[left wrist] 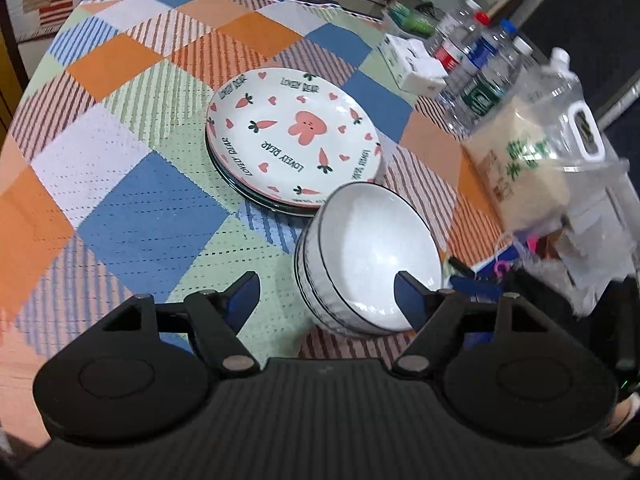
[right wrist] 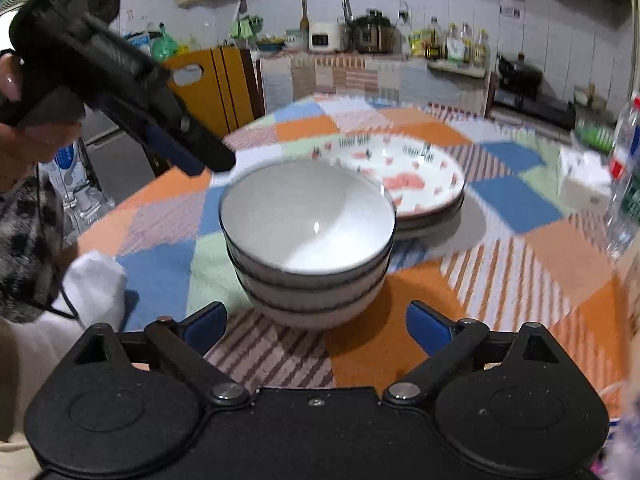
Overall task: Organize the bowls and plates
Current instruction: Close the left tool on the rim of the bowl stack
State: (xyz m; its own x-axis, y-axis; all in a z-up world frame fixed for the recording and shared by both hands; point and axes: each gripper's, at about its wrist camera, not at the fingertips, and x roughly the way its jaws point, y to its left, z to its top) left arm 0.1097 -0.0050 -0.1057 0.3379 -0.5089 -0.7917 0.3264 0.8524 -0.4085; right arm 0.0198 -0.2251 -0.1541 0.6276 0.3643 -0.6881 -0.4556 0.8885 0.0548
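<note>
Bowls: a nested stack of white ceramic bowls with thin dark rims [right wrist: 307,240] stands upright on the table, which is covered by a patchwork cloth of orange, blue, green and striped squares [left wrist: 132,128]. Three bowls count in the right wrist view. Just beyond the stack, rims close together though contact cannot be told, sits a low stack of white plates [left wrist: 294,144], the top one printed with a pink rabbit, carrots, hearts and "LOVELY BEAR" lettering.

Left gripper [left wrist: 326,294], black with blue pads: fingers apart, nothing between the pads. Right-hand fingertip overlaps the bowl's near rim in its own view; touching or not cannot be told. From the right wrist view the same gripper hangs above and to the left of the bowl stack, clear of it, held by a person's hand [right wrist: 24,120].

Right gripper [right wrist: 316,326]: fingers spread wide, empty, low and just short of the bowl stack, which lies centred ahead of the gap.

Table edge: clear plastic water bottles [left wrist: 476,68], a small white box [left wrist: 416,64], a transparent handled bag of rice [left wrist: 536,152].
</note>
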